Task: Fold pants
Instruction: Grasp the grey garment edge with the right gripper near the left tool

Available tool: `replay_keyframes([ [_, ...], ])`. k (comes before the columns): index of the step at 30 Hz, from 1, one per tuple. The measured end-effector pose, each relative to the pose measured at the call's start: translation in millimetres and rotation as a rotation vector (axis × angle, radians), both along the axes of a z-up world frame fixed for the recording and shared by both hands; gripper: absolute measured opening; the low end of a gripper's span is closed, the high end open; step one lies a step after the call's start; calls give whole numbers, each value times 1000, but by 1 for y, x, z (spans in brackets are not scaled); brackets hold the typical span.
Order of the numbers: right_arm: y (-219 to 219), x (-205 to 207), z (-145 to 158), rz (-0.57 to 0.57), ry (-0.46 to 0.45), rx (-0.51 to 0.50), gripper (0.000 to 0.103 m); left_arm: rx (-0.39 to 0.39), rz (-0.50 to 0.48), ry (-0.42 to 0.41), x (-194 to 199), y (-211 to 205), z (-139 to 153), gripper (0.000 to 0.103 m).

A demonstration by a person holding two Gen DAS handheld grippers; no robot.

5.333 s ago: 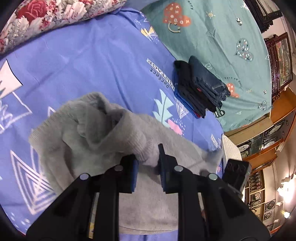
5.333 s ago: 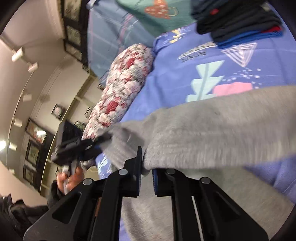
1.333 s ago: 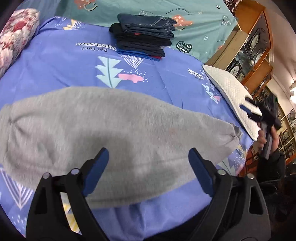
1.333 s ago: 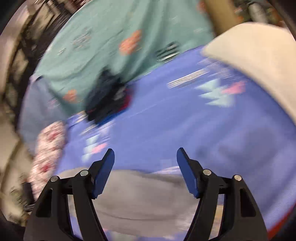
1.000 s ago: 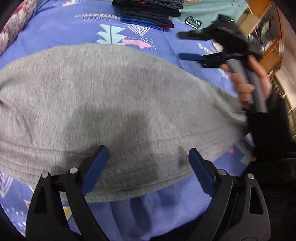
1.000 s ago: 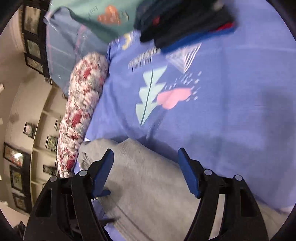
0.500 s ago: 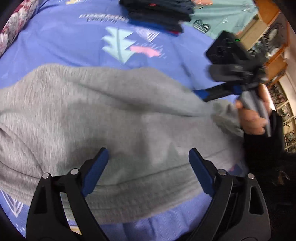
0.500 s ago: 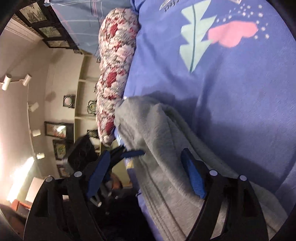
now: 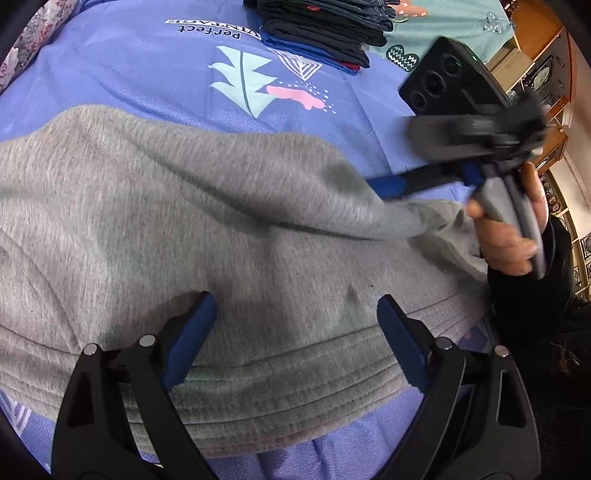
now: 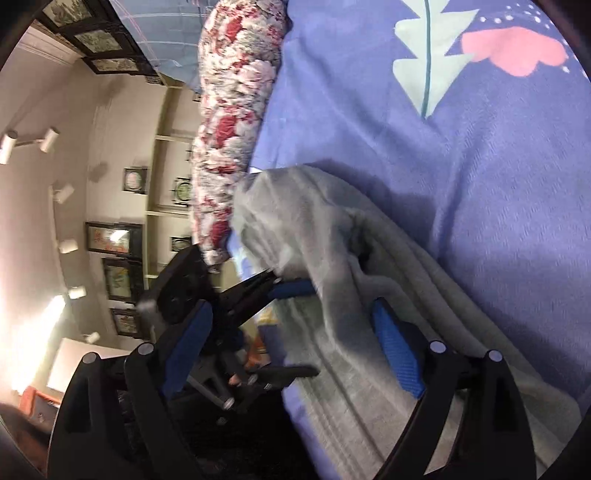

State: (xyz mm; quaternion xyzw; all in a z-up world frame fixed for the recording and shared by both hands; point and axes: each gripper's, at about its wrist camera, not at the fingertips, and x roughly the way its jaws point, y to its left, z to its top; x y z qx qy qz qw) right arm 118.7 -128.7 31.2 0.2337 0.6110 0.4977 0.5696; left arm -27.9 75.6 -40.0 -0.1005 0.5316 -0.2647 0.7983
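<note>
Grey sweatpants (image 9: 221, 240) lie folded lengthwise across the blue printed bedsheet (image 9: 140, 62), waistband ribbing toward me. My left gripper (image 9: 295, 325) is open and empty, jaws wide over the waistband. My right gripper (image 10: 291, 339) is open too, hovering over the pants' edge (image 10: 332, 258). In the left wrist view the right gripper's blue finger (image 9: 391, 184) slides under a raised fold of the pants at the right. In the right wrist view the left gripper's finger (image 10: 291, 288) sits by the pants' far end.
A stack of folded dark pants (image 9: 325, 22) sits at the back of the bed on a teal sheet (image 9: 443, 26). A floral pillow (image 10: 236, 110) lies at the left end. Wooden cabinets (image 9: 535, 48) stand to the right.
Both grippers let go of the pants and opened wide. The pants went from bunched to spread out and folded lengthwise. The right gripper has moved in low against the pants' right edge.
</note>
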Motion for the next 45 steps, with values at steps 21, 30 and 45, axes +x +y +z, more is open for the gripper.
replay_keyframes([
  [21,44,2,-19,-3,66,31,54,-25,-9,-16,-10,6,5,90],
  [30,3,46,0,-252,-232,-79,6,-40,-15,-15,-5,5,3,90],
  [45,-3,81,7,16,-220,-165,5,-59,-19,-27,-12,9,4,90],
])
